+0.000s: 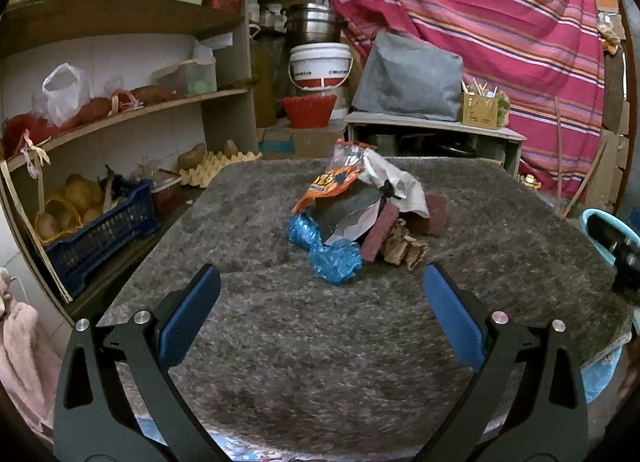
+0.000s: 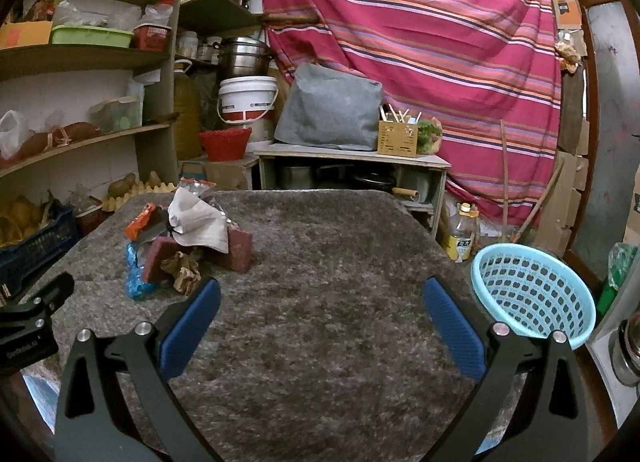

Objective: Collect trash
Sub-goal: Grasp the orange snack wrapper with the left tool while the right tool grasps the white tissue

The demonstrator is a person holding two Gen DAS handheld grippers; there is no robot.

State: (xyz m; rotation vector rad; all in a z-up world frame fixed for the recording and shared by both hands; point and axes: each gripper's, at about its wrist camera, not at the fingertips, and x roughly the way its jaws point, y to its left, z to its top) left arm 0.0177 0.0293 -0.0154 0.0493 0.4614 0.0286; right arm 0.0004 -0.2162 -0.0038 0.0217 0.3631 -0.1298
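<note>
Grey shaggy carpet covers the desk [image 1: 280, 334] from edge to edge, and everything the task concerns sits on it. At the desk's right edge stands a light-blue perforated plastic basket [image 2: 532, 294], empty as far as the right wrist view shows, and probably meant to receive the trash.

Trash is gathered in one heap near the desk's middle, likely so either claw can reach it: an orange foil snack wrapper [image 1: 332, 182] on top, a crumpled white paper sheet [image 1: 400, 182] draped over two maroon scouring pads [image 1: 434, 214], crumpled blue plastic film [image 1: 336, 260] at the front, and a crumpled brown paper scrap [image 1: 404, 248] touching the nearer pad.

Left claw [image 1: 322, 316] hovers low over the carpet, aimed straight at the heap, jaws spread wide and empty. Right claw [image 2: 322, 318] hovers likewise, wide apart and empty, between heap and basket, pointing across bare carpet.
</note>
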